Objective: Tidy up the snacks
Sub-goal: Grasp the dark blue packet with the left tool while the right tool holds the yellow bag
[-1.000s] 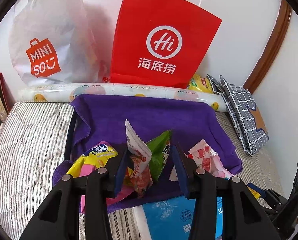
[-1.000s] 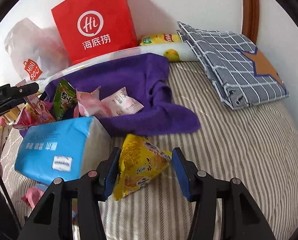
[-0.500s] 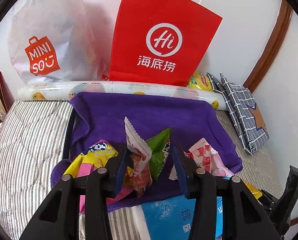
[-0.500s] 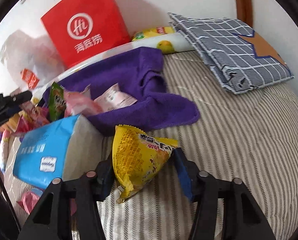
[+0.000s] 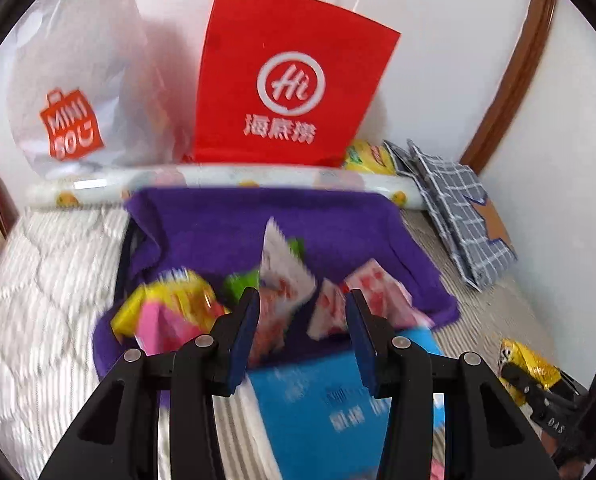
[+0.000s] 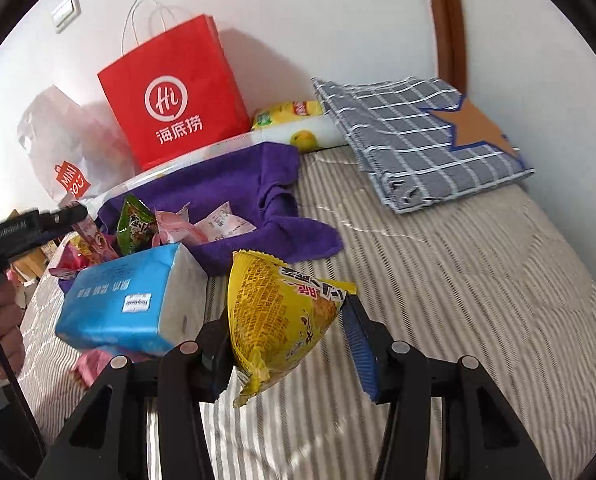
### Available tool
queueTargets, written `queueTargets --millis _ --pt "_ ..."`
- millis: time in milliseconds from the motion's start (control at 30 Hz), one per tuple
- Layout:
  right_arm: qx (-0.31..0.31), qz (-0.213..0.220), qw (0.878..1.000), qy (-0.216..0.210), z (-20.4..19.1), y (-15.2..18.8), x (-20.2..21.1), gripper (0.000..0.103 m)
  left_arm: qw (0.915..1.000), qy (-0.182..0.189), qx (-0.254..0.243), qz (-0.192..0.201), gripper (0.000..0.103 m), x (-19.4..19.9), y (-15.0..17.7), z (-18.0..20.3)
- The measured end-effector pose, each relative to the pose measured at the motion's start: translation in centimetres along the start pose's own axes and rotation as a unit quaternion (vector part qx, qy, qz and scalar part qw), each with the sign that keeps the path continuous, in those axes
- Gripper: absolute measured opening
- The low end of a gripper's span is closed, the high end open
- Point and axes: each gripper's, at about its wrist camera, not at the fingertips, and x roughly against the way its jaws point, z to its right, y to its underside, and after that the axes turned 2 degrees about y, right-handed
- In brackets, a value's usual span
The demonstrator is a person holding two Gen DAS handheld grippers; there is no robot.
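The right claw (image 6: 288, 342) is clamped on a yellow snack (image 6: 282, 312), which sits tilted between its 2 fingers above the striped bed (image 6: 477, 300). Just left of it lies a blue tissue pack (image 6: 126, 300), and beyond that a purple towel (image 6: 226, 188) carries several small packets: a green one (image 6: 136, 226), pink ones (image 6: 174, 228) and a white one (image 6: 226, 224). The left claw (image 5: 301, 336) hangs with its fingers apart over the near edge of the towel; a white-and-red packet (image 5: 282, 280) stands between them, touching the left finger (image 5: 244, 336) but clear of the other, so nothing is gripped. The left view is blurred. A yellow-and-pink packet (image 5: 170, 308) lies to that claw's left. Behind the towel a printed roll (image 5: 218, 182) runs along the wall, with a red bag (image 5: 290, 80) and a white bag (image 5: 78, 80) standing behind it. A checked cloth (image 6: 417, 136) lies at the far right of the bed.
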Motion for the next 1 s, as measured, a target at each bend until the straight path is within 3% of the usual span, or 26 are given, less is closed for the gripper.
queueTargets --millis 67,333,567,833,1000 --pt "-0.008 0.004 1.0 -0.003 0.4 0.4 1.2 0.048 0.9999 0.011 0.004 -0.009 0.044 0.6 1.1 0.2" --pt "-0.005 0.019 1.0 -0.019 -0.1 2.4 4.8 0.048 0.9996 -0.009 -0.016 -0.021 0.046 5.2 7.0 1.2" --pt "0.007 0.021 0.999 -0.032 -1.0 3.9 6.5 0.048 0.9986 -0.023 0.002 -0.048 0.046 7.0 12.4 0.6" --pt "0.003 0.018 0.998 -0.054 -0.9 5.9 7.7 0.048 0.9925 0.015 0.065 -0.103 0.045 6.9 17.8 -1.0" --pt "0.002 0.015 0.998 -0.062 -0.9 6.6 8.0 0.048 0.9927 0.029 0.073 -0.092 0.05 7.9 19.0 -0.5"
